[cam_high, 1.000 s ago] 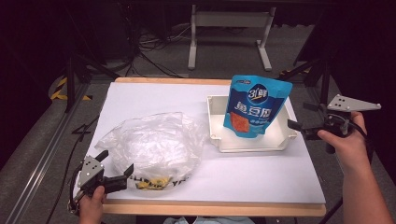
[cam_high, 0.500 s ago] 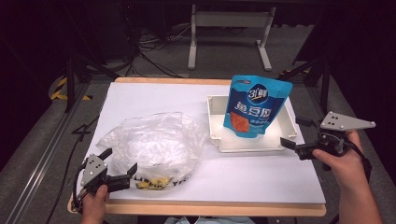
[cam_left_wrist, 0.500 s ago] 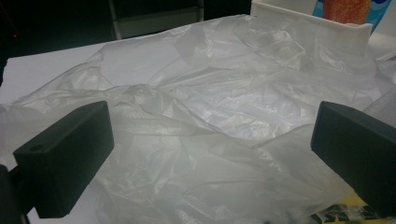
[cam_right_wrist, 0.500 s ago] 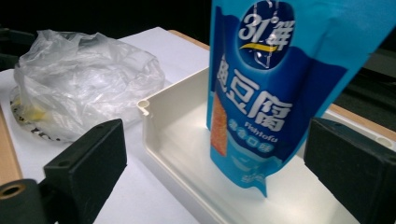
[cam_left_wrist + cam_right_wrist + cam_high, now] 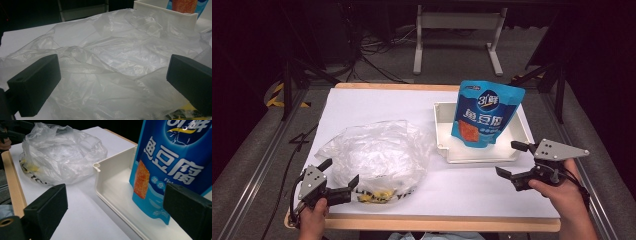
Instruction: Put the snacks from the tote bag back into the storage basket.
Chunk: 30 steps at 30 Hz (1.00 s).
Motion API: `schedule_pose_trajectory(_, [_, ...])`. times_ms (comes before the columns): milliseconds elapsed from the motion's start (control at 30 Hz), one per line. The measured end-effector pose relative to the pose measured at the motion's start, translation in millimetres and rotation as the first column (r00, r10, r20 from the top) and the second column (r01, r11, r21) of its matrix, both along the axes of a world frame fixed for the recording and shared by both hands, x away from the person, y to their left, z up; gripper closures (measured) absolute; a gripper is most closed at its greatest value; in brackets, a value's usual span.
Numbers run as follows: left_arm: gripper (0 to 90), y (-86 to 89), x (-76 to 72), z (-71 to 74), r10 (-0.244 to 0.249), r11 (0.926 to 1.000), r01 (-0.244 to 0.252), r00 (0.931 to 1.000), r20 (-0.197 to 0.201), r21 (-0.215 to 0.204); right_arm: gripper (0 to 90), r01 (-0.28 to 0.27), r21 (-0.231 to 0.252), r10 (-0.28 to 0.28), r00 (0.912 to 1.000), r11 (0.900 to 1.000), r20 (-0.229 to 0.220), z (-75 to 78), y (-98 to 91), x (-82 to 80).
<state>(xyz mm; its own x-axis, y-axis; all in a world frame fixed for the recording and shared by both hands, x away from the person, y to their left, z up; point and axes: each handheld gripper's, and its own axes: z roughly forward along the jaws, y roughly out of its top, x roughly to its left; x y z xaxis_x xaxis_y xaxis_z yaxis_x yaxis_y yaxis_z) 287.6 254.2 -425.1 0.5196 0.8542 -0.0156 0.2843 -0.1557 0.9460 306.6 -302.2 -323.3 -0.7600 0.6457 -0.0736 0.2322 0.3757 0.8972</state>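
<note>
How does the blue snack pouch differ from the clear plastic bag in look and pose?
The blue snack pouch is opaque with printed lettering; the clear plastic bag is see-through and crinkled. The pouch stands upright, while the bag slumps in a loose heap. The pouch sits inside the white tray; the bag lies on the white tabletop, left of the tray. Neither is gripped: the left gripper and right gripper are both open.
</note>
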Motion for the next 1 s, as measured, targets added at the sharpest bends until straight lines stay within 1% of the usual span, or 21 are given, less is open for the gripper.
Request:
schedule_pose_trajectory(67, [0.2, -0.1, 0.1, 0.2, -0.006, 1.0, 0.006, 1.0, 0.001, -0.001, 7.3, -0.003, -0.001, 0.003, 1.0, 1.0, 0.008, -4.4, 2.8, 0.5])
schedule_pose_trajectory(100, [0.2, -0.4, -0.3, 0.5, -0.005, 1.0, 0.005, 1.0, -0.001, 0.001, 7.5, -0.004, 0.003, 0.004, 0.9998, 1.0, 0.017, -7.0, 4.1, 0.9])
schedule_pose_trajectory(133, [0.2, -0.9, -0.1, 0.4, -0.006, 1.0, 0.006, 1.0, 0.005, -0.003, 7.6, -0.004, 0.012, 0.004, 0.9998, 0.9999, 0.021, -9.4, 4.9, 1.4])
schedule_pose_trajectory(167, [0.2, -0.9, -0.1, 0.4, -0.006, 1.0, 0.006, 1.0, 0.005, -0.003, 7.6, -0.004, 0.012, 0.004, 0.9998, 0.9999, 0.021, -9.4, 4.9, 1.4])
schedule_pose_trajectory(233, [0.2, -1.2, -0.7, 1.2, -0.011, 0.9999, 0.011, 0.9999, 0.01, 0.0, 8.0, -0.009, 0.029, 0.008, 0.9998, 0.9995, 0.017, -14.6, 7.0, 1.5])
schedule_pose_trajectory(367, [0.2, -0.9, -0.6, 1.2, -0.016, 0.9999, 0.016, 0.9998, 0.01, -0.001, 8.4, -0.014, 0.036, 0.014, 0.9998, 0.9993, 0.015, -25.8, 11.3, 1.9])
schedule_pose_trajectory(400, [0.2, -0.6, -0.5, 1.2, -0.017, 0.9999, 0.017, 0.9998, 0.007, 0.0, 8.4, -0.014, 0.04, 0.013, 0.9999, 0.9991, 0.009, -29.5, 12.6, 2.3])
schedule_pose_trajectory(467, [0.2, 0.0, -0.5, 1.4, -0.017, 0.9998, 0.017, 0.9998, 0.004, 0.002, 8.7, -0.002, 0.027, 0.002, 1.0, 0.9996, 0.006, -35.7, 14.7, 3.4])
schedule_pose_trajectory(567, [0.2, 0.3, -0.2, 1.4, -0.019, 0.9998, 0.019, 0.9998, 0.01, -0.004, 9.0, 0.012, -0.018, -0.012, 0.9995, 0.9998, -0.028, -48.1, 18.4, 6.8])
schedule_pose_trajectory(600, [0.2, 0.2, -0.2, 1.5, -0.02, 0.9998, 0.02, 0.9998, 0.01, -0.004, 8.7, 0.017, -0.022, -0.018, 0.999, 0.9996, -0.042, -52.1, 19.3, 8.0])
schedule_pose_trajectory(733, [0.2, 0.0, -0.5, 1.6, -0.021, 0.9998, 0.021, 0.9998, 0.002, 0.002, 7.5, 0.014, -0.027, -0.016, 0.9984, 0.9995, -0.054, -67.5, 22.7, 13.1])
schedule_pose_trajectory(800, [0.2, 0.1, 0.0, 1.1, -0.024, 0.9997, 0.024, 0.9997, 0.007, -0.002, 7.3, 0.012, -0.016, -0.013, 0.998, 0.9998, -0.062, -74.9, 23.6, 15.3])
schedule_pose_trajectory(867, [0.2, 0.3, 0.1, 0.7, -0.024, 0.9997, 0.024, 0.9997, 0.004, -0.006, 6.9, 0.02, -0.014, -0.02, 0.9974, 0.9997, -0.069, -83.1, 25.1, 17.5])
schedule_pose_trajectory(933, [0.2, 0.7, 0.7, 0.2, -0.026, 0.9996, 0.026, 0.9997, -0.001, -0.007, 6.7, 0.027, -0.023, -0.029, 0.9962, 0.9994, -0.082, -90.5, 25.8, 20.0])
schedule_pose_trajectory(1000, [0.2, 0.6, 0.9, 0.0, -0.025, 0.9997, 0.025, 0.9997, -0.002, -0.006, 6.4, 0.034, -0.026, -0.036, 0.9954, 0.9991, -0.089, -93.5, 26.0, 21.1])
